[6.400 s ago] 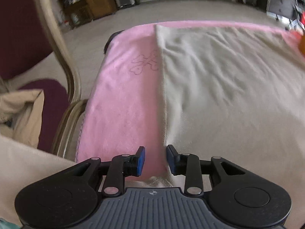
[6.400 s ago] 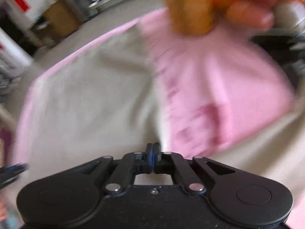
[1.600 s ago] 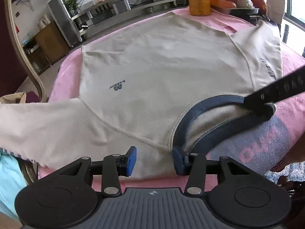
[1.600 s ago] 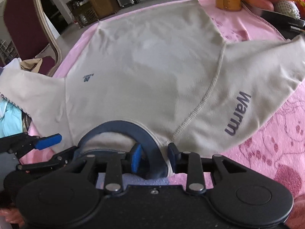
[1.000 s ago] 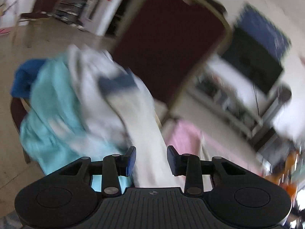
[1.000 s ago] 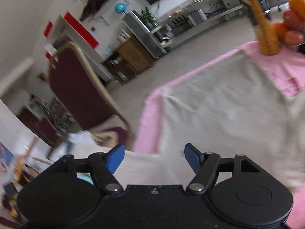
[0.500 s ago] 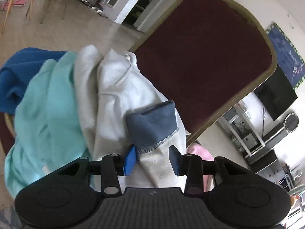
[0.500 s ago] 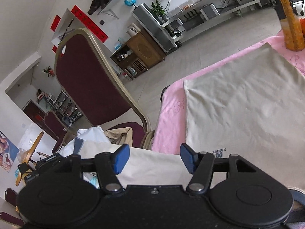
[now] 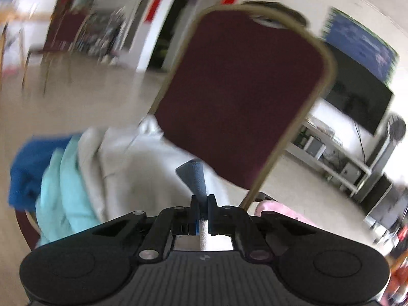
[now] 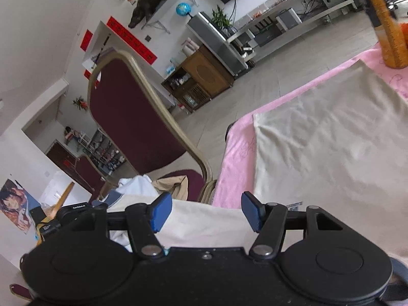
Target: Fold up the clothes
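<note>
A beige sweatshirt (image 10: 331, 153) lies spread on the pink-covered table (image 10: 237, 153). Its left sleeve (image 10: 204, 221) stretches off the table edge toward the chair. In the left wrist view my left gripper (image 9: 202, 201) is shut on that sleeve's grey-blue cuff (image 9: 193, 176), which sticks up from between the pads. My right gripper (image 10: 206, 210) stands open above the sleeve, and its blue pads do not press the cloth. At the left edge of the right wrist view, the black body of my left gripper (image 10: 74, 210) shows.
A maroon chair with a gold frame (image 9: 242, 97) stands close beside the table. On its seat lies a pile of teal (image 9: 58, 186), blue (image 9: 28, 168) and white clothes (image 9: 132, 163). An orange bottle (image 10: 390, 30) stands at the table's far side.
My left gripper has shut on the grey-blue cuff and risen with it, so the clothes pile sits lower in its view. The right gripper has hardly moved.
</note>
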`<state>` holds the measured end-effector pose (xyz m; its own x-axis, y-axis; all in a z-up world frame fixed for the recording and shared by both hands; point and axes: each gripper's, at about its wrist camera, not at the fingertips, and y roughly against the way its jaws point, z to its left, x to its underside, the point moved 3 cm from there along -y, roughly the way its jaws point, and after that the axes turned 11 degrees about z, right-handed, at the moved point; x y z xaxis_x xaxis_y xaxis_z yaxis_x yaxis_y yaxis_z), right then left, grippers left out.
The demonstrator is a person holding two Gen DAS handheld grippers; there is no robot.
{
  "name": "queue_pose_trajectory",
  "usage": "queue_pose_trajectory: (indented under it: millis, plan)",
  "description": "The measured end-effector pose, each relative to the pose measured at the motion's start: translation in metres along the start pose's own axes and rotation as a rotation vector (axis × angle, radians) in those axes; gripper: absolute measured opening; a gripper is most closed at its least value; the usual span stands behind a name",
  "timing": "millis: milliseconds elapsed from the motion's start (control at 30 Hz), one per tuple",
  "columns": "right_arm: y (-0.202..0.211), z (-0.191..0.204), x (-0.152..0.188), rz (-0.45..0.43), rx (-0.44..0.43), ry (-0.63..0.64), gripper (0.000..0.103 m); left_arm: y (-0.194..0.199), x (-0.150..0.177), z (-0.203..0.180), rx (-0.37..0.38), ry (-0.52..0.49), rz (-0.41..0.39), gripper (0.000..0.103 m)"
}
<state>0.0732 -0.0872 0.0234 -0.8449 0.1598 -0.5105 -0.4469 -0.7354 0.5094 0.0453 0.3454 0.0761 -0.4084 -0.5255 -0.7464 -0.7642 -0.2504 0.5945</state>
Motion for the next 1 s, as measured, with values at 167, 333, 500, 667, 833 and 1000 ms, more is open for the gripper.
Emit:
queue_pose_trajectory:
  millis: [167,333,500,667,833,1000]
  plan:
    - [0.046,-0.048,0.000,-0.057,0.032,-0.051,0.060,0.038,0.024,-0.081,-0.034,-0.259,-0.106,0.004]
    - [0.076,-0.120,0.004,-0.086,0.092,-0.160,0.060,0.060,0.072,-0.162,-0.043,-0.485,-0.191,0.004]
    - [0.087,-0.171,0.007,-0.110,0.077,-0.289,0.061,0.068,0.133,-0.238,-0.010,-0.688,-0.225,0.004]
    - [0.106,-0.189,-0.002,-0.185,0.056,-0.318,0.061,0.055,0.199,-0.306,0.083,-0.791,-0.169,0.004]
    - [0.125,-0.216,-0.005,-0.249,0.086,-0.380,0.061,0.026,0.282,-0.358,0.175,-0.881,0.021,0.021]
    - [0.138,-0.240,-0.004,-0.281,0.150,-0.429,0.061,0.025,0.313,-0.338,0.242,-0.928,0.231,0.034]
